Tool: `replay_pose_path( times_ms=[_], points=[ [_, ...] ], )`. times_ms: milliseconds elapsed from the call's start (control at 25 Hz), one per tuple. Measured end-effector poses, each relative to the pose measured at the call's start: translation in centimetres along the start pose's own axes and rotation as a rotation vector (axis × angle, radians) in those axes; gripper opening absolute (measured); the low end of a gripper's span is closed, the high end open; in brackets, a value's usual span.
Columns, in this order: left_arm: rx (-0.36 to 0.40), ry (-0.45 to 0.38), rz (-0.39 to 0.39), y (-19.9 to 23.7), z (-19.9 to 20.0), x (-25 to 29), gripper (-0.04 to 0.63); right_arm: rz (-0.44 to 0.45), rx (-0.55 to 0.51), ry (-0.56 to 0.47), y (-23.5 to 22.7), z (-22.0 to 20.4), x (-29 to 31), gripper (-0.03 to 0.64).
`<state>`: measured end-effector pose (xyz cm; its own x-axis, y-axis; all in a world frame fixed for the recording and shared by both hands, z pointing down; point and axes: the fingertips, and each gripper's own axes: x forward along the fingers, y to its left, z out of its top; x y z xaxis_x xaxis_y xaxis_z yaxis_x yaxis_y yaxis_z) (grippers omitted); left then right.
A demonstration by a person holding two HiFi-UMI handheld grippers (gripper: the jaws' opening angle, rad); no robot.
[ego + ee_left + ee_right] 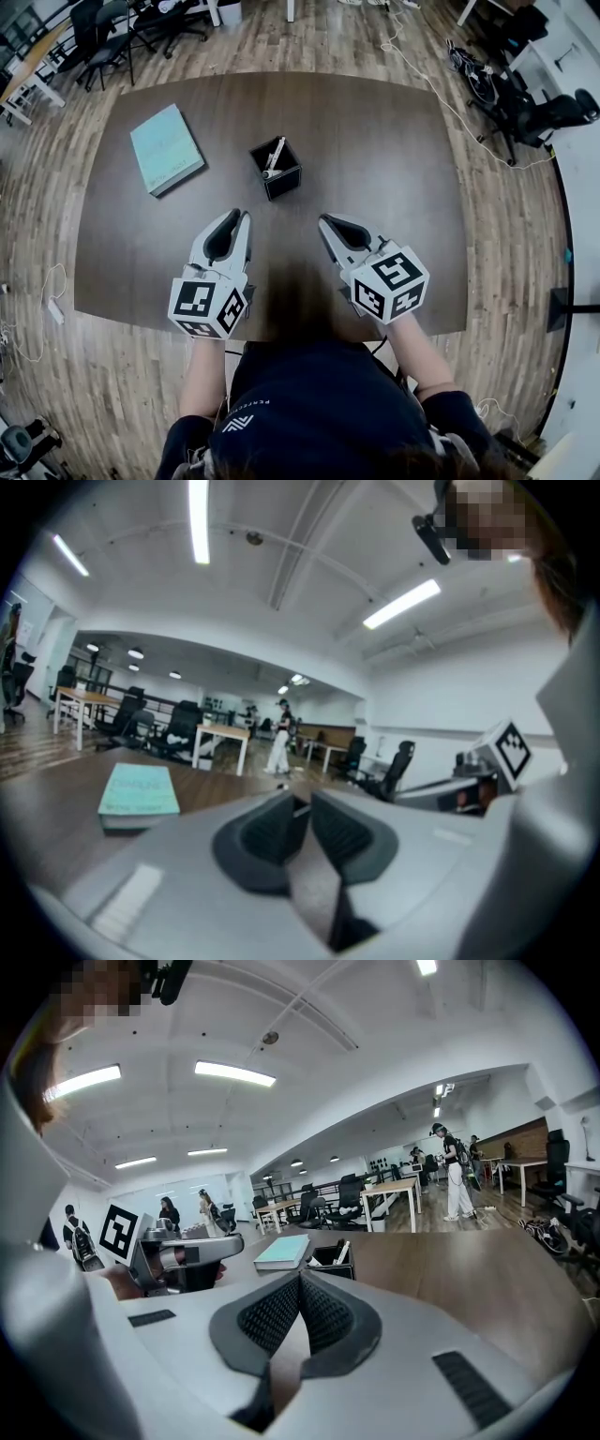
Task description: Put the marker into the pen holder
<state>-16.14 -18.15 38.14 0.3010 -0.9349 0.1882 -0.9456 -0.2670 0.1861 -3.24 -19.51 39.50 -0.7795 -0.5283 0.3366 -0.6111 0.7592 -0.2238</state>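
Note:
A black square pen holder (277,168) stands in the middle of the brown table (375,131), and a white marker (275,157) leans inside it. The right gripper view shows the same holder (330,1258) with the marker (342,1252) sticking up. My left gripper (242,217) hovers at the near side of the table, below and left of the holder, jaws shut and empty. To the holder's lower right my right gripper (323,221) is also shut with nothing in it. Both tips point toward the holder.
A teal book (165,148) lies on the table's left part, also the book (139,791) in the left gripper view. Office chairs (105,37) and desks stand beyond the far edge. Cables (450,94) trail on the wooden floor at right. People stand far off in the room.

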Motion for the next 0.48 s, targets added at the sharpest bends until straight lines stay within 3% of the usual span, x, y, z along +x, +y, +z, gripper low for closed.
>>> replay_pose_path(
  times_ms=[480],
  points=[
    [-0.002, 0.008, 0.02, 0.3, -0.3, -1.6, 0.06, -0.011, -0.006, -0.013, 0.7, -0.1, 0.0, 0.0]
  ],
)
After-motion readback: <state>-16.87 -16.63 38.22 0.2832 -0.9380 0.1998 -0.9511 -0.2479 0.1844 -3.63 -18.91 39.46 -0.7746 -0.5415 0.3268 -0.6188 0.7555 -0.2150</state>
